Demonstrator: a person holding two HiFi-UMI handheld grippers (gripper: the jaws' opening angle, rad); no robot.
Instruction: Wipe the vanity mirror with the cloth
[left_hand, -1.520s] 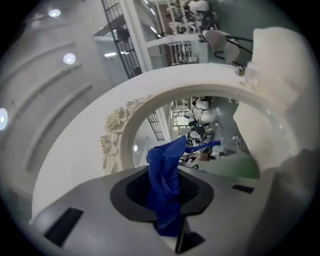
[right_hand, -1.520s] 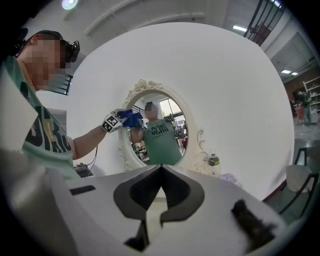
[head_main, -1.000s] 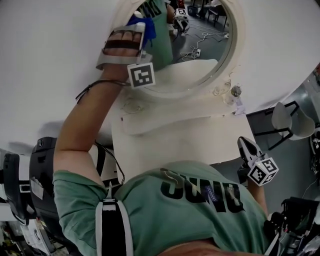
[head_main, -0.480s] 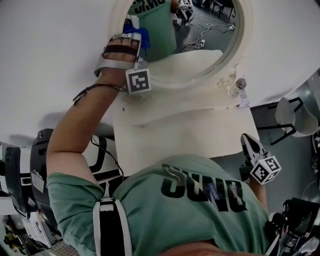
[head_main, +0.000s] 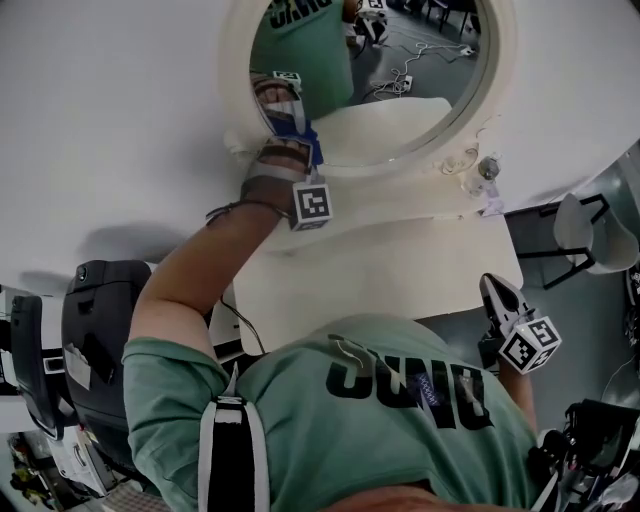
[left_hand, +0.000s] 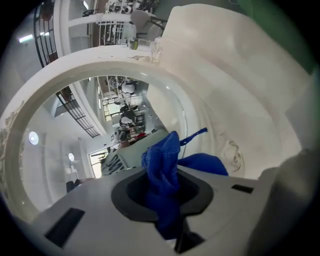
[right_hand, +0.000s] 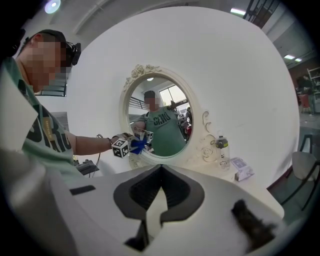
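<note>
The round vanity mirror in its white ornate frame stands on the wall above the vanity top. My left gripper is shut on a blue cloth and presses it against the glass at the lower left, just inside the rim. In the left gripper view the cloth bunches up between the jaws, with the mirror glass right ahead. My right gripper hangs low at the right, off the table's corner, shut and holding nothing. From there I see the mirror and the cloth.
A small bottle and a little box stand at the mirror's lower right on the cream vanity top. A white chair is at the right. Black equipment sits on the floor at the left.
My left gripper has slid the cloth rightward and down, from the mirror's left edge to its lower left. The right gripper has stayed put.
</note>
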